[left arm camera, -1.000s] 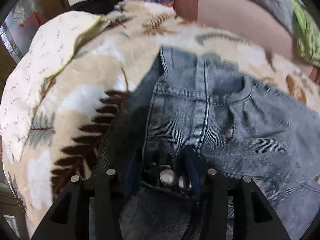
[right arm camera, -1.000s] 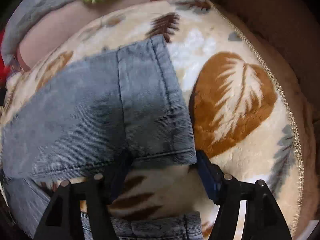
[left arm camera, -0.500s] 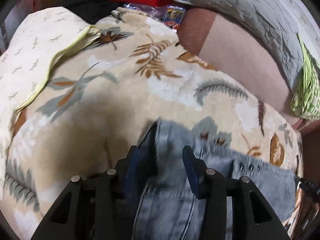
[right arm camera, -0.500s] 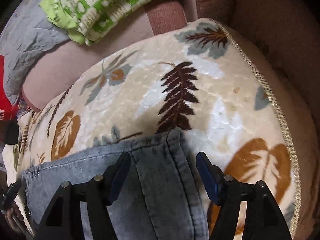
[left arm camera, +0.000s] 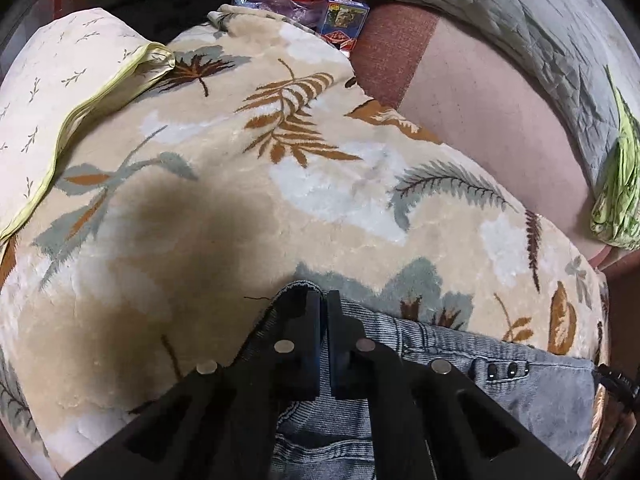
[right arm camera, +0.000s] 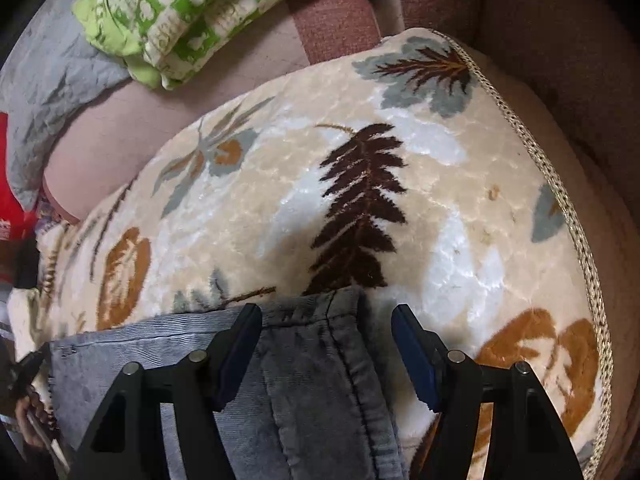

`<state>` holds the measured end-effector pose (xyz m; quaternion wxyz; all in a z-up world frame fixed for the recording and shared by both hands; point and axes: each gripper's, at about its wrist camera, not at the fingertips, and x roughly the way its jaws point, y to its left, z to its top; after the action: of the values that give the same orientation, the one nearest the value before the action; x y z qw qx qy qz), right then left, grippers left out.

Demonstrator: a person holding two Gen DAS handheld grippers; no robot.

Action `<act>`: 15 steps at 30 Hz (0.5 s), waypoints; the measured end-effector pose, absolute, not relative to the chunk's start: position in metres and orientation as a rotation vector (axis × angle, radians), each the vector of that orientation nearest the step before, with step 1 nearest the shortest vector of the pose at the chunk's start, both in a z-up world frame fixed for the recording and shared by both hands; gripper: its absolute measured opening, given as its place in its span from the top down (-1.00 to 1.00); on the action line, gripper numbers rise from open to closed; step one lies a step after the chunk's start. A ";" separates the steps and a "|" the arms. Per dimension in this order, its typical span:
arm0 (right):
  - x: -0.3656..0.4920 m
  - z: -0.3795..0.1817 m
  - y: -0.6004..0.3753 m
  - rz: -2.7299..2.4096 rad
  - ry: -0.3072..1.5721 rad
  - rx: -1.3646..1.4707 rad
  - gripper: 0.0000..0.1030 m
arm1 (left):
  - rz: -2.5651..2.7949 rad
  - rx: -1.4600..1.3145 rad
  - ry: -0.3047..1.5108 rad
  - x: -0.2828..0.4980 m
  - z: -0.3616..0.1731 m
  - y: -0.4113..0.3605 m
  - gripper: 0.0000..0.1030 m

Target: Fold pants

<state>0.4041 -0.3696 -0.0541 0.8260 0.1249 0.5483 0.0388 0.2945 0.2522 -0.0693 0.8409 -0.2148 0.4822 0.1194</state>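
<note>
The left gripper (left arm camera: 323, 300) is pinched tight on the waistband corner of the grey denim pants (left arm camera: 532, 392), while the right gripper (right arm camera: 326, 320) stands wide apart over the hem end of the pants (right arm camera: 304, 360), both straight ahead on the leaf-patterned blanket (left arm camera: 328, 200).

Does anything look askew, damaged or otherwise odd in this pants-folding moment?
Only a mismatch between the hands. The left gripper is shut on the edge of the grey-blue denim pants, while the right gripper hangs open over the hem end, gripping nothing. No damage or spill shows on the leaf-patterned beige blanket.
</note>
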 end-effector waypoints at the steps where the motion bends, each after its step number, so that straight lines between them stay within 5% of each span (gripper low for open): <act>1: 0.407 -0.058 -0.366 0.092 1.177 0.256 0.06 | 0.250 -0.460 1.028 0.296 -0.072 0.252 0.95; 4: 0.410 -0.060 -0.358 0.068 1.184 0.198 0.58 | 0.258 -0.460 1.040 0.298 -0.074 0.252 0.95; 15: 0.363 0.028 -0.356 0.084 0.982 0.200 0.65 | 0.225 -0.525 0.844 0.241 0.024 0.265 0.96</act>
<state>0.3632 -0.3560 0.0275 0.8762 0.0959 0.4706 0.0404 0.2405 0.2646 0.0244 0.8728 -0.2514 0.4041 0.1079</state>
